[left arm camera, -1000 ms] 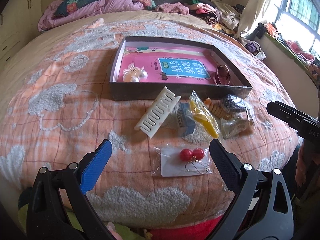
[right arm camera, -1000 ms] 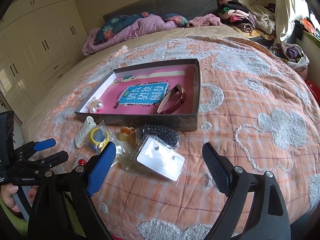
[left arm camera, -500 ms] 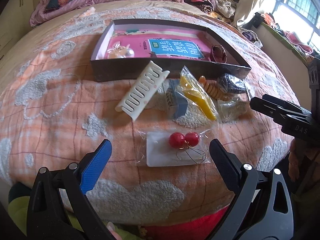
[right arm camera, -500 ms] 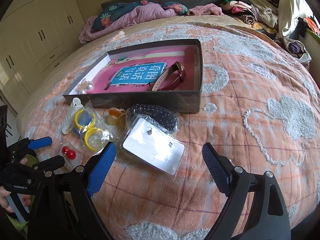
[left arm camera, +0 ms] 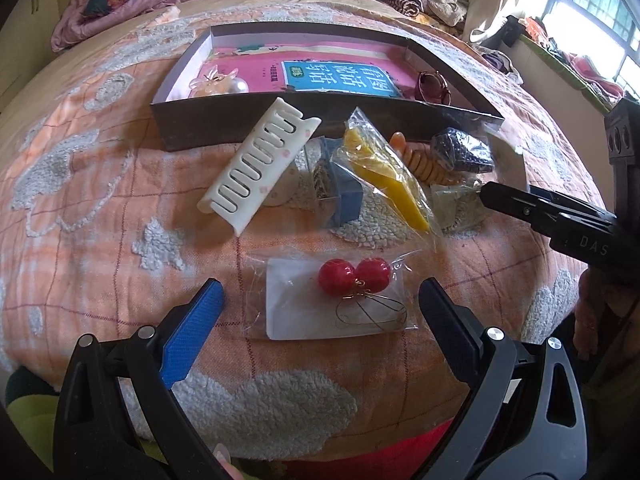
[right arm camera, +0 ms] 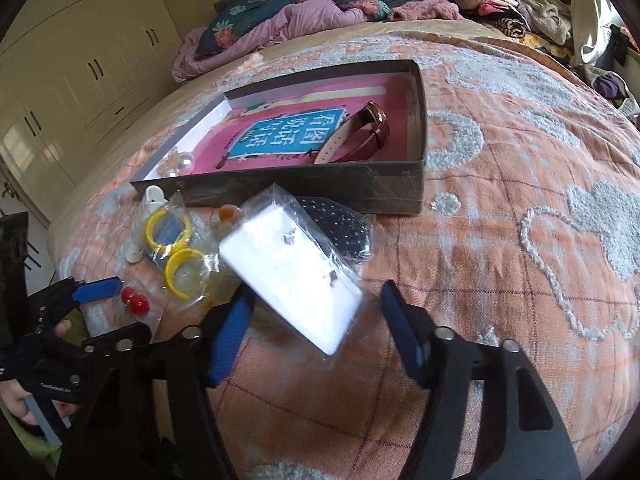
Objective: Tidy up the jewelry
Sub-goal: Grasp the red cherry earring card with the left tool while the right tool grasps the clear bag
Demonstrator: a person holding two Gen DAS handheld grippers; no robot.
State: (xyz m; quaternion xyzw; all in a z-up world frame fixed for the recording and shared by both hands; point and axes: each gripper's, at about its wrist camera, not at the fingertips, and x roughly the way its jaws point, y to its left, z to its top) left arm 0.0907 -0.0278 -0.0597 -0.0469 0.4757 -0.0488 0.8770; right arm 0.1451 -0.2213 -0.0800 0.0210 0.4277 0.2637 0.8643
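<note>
One shallow box (left arm camera: 192,128), one pink book (right arm camera: 280,140) and one watch (right arm camera: 352,136) inside it, two red bead earrings (left arm camera: 354,276), two yellow hoops (right arm camera: 172,248), one white hair clip (left arm camera: 256,168).

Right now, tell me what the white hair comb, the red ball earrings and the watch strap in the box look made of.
White hair comb: matte moulded plastic, by its uniform slotted teeth. Red ball earrings: glossy beads, plastic or glass, on thin gold-coloured wire hooks, sealed in a clear bag. Watch strap: smooth maroon leather or imitation, paler lining.
</note>
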